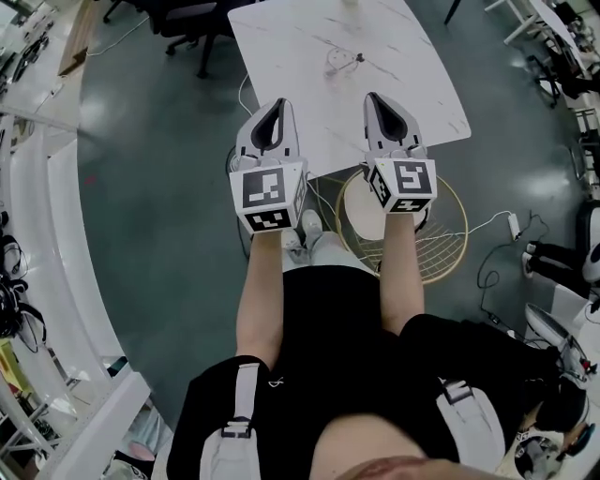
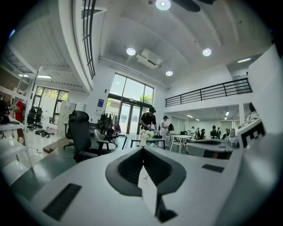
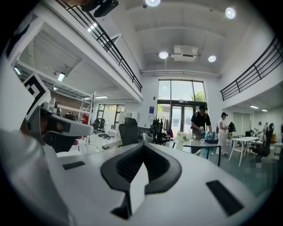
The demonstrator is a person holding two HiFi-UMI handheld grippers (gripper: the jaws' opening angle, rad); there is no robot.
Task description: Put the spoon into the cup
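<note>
In the head view a white marble table (image 1: 412, 56) stands ahead of me. On it lies a small clear object (image 1: 341, 62) with a thin stem toward the right; it is too small to tell whether it is the cup, the spoon or both. My left gripper (image 1: 274, 105) and right gripper (image 1: 379, 97) are held side by side over the table's near edge, short of that object, pointing level. Both have their jaws together with nothing between them. The left gripper view (image 2: 142, 152) and the right gripper view (image 3: 142, 149) look out across the hall, with no cup or spoon visible.
A round gold wire stand (image 1: 448, 236) sits below the right gripper beside the table. Black office chairs (image 1: 192, 23) stand at the far left of the table. A white curved counter (image 1: 42, 281) runs along the left. Cables (image 1: 502, 230) trail on the floor at right. People stand at a distant table (image 3: 201, 142).
</note>
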